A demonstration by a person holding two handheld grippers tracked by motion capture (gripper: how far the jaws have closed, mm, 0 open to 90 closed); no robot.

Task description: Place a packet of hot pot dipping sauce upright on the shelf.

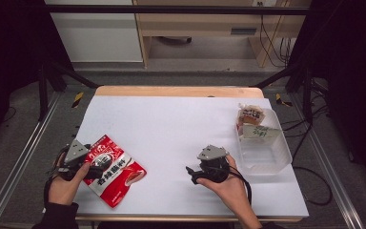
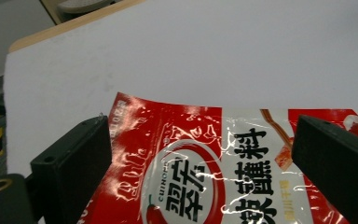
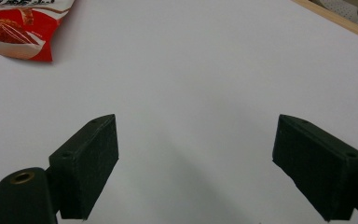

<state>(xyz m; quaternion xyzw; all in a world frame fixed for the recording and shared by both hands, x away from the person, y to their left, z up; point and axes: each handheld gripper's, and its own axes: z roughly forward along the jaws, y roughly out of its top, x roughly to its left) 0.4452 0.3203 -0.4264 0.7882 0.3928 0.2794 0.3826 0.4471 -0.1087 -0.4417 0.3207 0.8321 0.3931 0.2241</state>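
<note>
Left tool spread wide, jaws straddling red seasoning packet lying flat at near left of white counter. Right tool also spread, over bare counter, near centre-right. Clear plastic tray at far right, holding two wrapped snacks.

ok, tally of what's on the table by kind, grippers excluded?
Red snack pouch: 1, flat on the table, under the open left gripper.
Clear plastic tub: 1.
Small packets in the tub: 2, an orange one and a white and green one.
Total: 4
</note>
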